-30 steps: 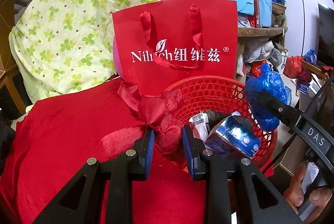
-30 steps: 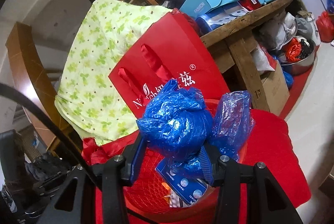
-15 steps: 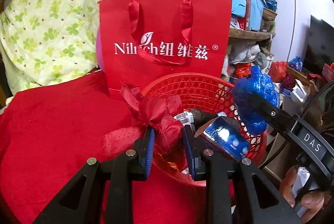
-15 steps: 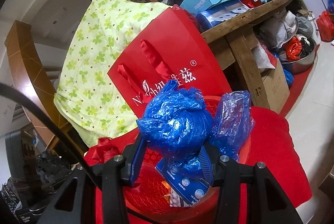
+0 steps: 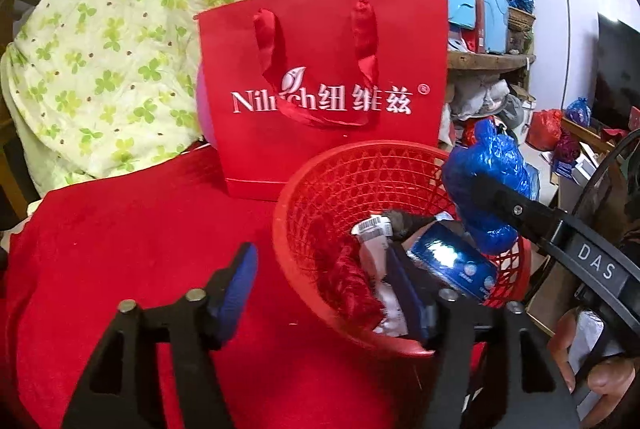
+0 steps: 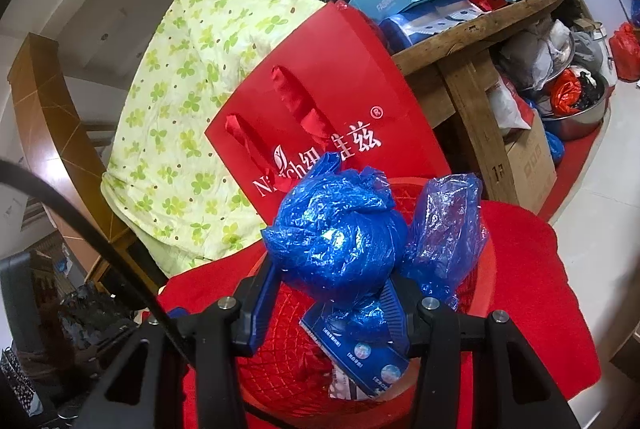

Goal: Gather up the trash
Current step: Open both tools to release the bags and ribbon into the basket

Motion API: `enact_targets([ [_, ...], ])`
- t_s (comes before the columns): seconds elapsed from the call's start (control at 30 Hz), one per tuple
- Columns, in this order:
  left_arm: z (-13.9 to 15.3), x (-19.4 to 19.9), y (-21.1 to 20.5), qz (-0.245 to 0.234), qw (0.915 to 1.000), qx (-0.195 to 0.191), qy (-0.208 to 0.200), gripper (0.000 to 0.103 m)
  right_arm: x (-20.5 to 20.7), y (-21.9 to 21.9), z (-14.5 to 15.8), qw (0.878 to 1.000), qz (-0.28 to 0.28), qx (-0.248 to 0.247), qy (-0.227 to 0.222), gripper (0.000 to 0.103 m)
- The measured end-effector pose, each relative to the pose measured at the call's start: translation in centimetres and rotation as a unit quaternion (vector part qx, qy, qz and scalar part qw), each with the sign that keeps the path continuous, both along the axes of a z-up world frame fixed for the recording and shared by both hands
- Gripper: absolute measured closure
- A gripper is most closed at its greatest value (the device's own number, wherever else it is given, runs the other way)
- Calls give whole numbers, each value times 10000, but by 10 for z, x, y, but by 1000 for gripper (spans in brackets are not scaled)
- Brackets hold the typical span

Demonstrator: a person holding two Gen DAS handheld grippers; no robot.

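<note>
My left gripper [image 5: 320,261] hangs over the near rim of the red mesh basket [image 5: 320,189], jaws opening. One finger is outside the rim and the other inside. A crumpled red ribbon [image 5: 348,285] lies loose in the basket between them, touching neither pad. Beside it are a blue box [image 5: 452,261] and a white barcoded wrapper [image 5: 372,229]. My right gripper [image 6: 328,289] is shut on a balled blue plastic bag [image 6: 336,229], held above the basket [image 6: 280,349]. That bag [image 5: 488,165] also shows in the left wrist view.
A red gift bag [image 5: 320,89] stands just behind the basket on a red cloth [image 5: 120,229]. A green clover quilt [image 5: 100,49] is piled at the left. A wooden bench [image 6: 480,41] stacked with boxes stands at the right, a cardboard box [image 6: 524,165] under it. A person's hand [image 5: 600,381] is at the lower right.
My left gripper has opened and the red ribbon has dropped from it into the basket. The right gripper keeps still with the blue bag.
</note>
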State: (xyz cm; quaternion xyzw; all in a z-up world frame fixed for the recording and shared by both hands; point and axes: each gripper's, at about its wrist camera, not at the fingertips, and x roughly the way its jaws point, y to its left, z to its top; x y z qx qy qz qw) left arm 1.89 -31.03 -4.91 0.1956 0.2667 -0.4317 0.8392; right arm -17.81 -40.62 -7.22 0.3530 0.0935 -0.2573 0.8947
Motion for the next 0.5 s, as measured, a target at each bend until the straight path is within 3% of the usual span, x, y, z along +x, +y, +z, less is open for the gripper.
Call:
enact_targets([
  [0.2,-1,10,16,216,9998,4,14,30,14,5,-1,9999,83,-31,121,51],
  [0.5,-3,23,34,475,9988,1,94,29,27,11,-2,9996,111,-91,234,37],
])
